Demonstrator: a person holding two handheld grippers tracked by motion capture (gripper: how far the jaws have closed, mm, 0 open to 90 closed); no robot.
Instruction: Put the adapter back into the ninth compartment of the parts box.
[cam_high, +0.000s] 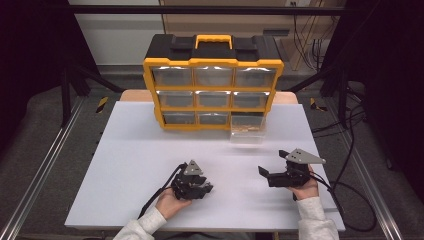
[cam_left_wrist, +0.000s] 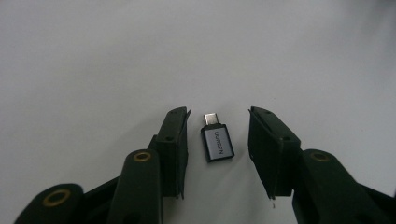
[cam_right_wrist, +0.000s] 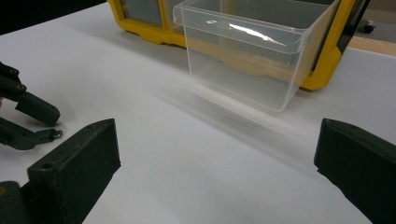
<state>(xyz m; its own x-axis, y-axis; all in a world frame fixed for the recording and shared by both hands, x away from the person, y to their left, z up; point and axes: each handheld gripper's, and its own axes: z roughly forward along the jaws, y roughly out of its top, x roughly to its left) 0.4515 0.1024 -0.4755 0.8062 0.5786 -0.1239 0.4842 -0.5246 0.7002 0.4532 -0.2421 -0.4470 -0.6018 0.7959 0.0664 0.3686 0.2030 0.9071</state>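
Left gripper (cam_left_wrist: 217, 140) jaws apart around small grey metal USB adapter (cam_left_wrist: 217, 142) (untouched), right gripper (cam_right_wrist: 215, 172) released wide, clear plastic drawer (cam_right_wrist: 252, 56) pulled from yellow-and-black organizer (cam_high: 213, 90) ahead, white table (cam_high: 130, 150).

We count one yellow-and-black drawer cabinet (cam_high: 213, 90) on the table, holding nine clear drawers in three rows of three, eight of them pushed in and one drawer (cam_high: 247, 129) at the lower right pulled out. We count two grippers, the left gripper (cam_high: 192, 184) and the right gripper (cam_high: 280, 171), each with two black jaws. We record one small grey adapter (cam_left_wrist: 216, 141) on the white tabletop (cam_high: 130, 150).
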